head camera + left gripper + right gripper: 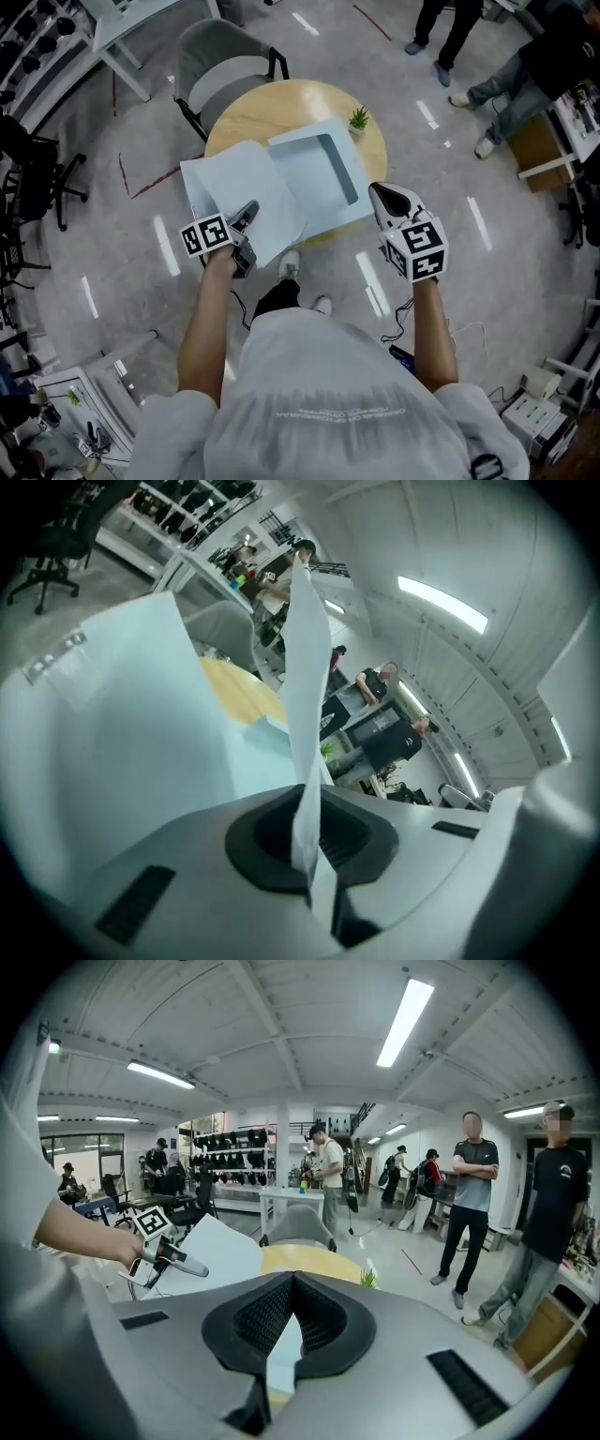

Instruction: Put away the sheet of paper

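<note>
- The left gripper is clenched on the near edge of the sheet of paper. The sheet rises edge-on from between its dark pads.
- From above, the sheet spreads away from those jaws over the near-left part of a round wooden table. Its far side reaches the left side of a pale blue shallow tray.
- The right gripper is closed, its fingertips meeting. A pale surface shows through the gap lower down between its pads. From above, it hovers just beside the tray's near-right corner.
- The tray lies on the middle of the table, with a small potted plant just beyond its far-right corner.
- A grey chair stands at the far side of the table.
- Several people stand on the floor further off.
</note>
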Demonstrator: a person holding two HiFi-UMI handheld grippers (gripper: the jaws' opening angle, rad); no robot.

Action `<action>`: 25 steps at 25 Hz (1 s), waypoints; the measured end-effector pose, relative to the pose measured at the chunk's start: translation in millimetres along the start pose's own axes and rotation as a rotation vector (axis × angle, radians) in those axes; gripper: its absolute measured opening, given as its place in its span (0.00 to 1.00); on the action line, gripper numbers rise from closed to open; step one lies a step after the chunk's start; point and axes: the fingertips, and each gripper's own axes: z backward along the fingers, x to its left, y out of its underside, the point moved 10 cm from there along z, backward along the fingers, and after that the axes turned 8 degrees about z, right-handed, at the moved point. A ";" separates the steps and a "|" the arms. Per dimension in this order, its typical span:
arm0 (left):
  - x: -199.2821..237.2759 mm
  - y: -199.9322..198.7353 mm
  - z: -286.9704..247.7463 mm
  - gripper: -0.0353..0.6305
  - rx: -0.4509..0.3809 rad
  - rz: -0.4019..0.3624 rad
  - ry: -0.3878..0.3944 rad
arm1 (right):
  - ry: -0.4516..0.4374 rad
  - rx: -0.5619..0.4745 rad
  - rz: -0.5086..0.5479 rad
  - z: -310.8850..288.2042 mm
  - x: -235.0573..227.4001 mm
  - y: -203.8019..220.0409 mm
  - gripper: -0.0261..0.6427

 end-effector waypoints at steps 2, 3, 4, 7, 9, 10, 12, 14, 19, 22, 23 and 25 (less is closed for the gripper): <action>11.8 -0.9 -11.6 0.08 0.035 0.032 0.007 | -0.009 0.026 -0.005 -11.9 2.6 2.4 0.08; 16.1 -1.0 -17.3 0.08 0.052 0.047 0.008 | -0.011 0.038 -0.009 -15.9 3.0 3.6 0.08; 19.9 -1.3 -23.0 0.08 0.066 0.062 0.007 | -0.013 0.048 -0.015 -19.2 2.8 4.6 0.08; 31.8 -4.1 -39.0 0.08 0.096 0.105 -0.003 | -0.011 0.075 -0.027 -30.2 0.2 6.6 0.08; 40.3 -4.5 -47.2 0.08 0.114 0.122 -0.013 | -0.007 0.090 -0.032 -37.8 -1.4 8.4 0.08; 44.0 -3.9 -50.8 0.08 0.124 0.131 -0.016 | -0.005 0.096 -0.034 -40.9 -2.5 9.3 0.08; 50.1 -3.1 -57.3 0.08 0.140 0.153 -0.015 | 0.000 0.105 -0.039 -46.3 -5.2 10.4 0.08; 55.4 -3.2 -63.4 0.08 0.151 0.175 -0.010 | 0.005 0.113 -0.045 -51.4 -7.6 11.8 0.08; 60.2 -4.1 -80.6 0.08 0.170 0.233 0.019 | 0.017 0.134 -0.073 -57.4 -11.8 17.9 0.08; 60.9 -6.4 -90.2 0.08 0.187 0.254 0.029 | 0.026 0.147 -0.085 -59.3 -10.9 21.3 0.08; 60.7 -7.3 -93.6 0.08 0.195 0.255 0.030 | 0.030 0.151 -0.090 -59.9 -11.2 22.4 0.08; 60.4 -9.7 -99.5 0.08 0.208 0.257 0.032 | 0.038 0.157 -0.100 -61.2 -11.9 23.7 0.08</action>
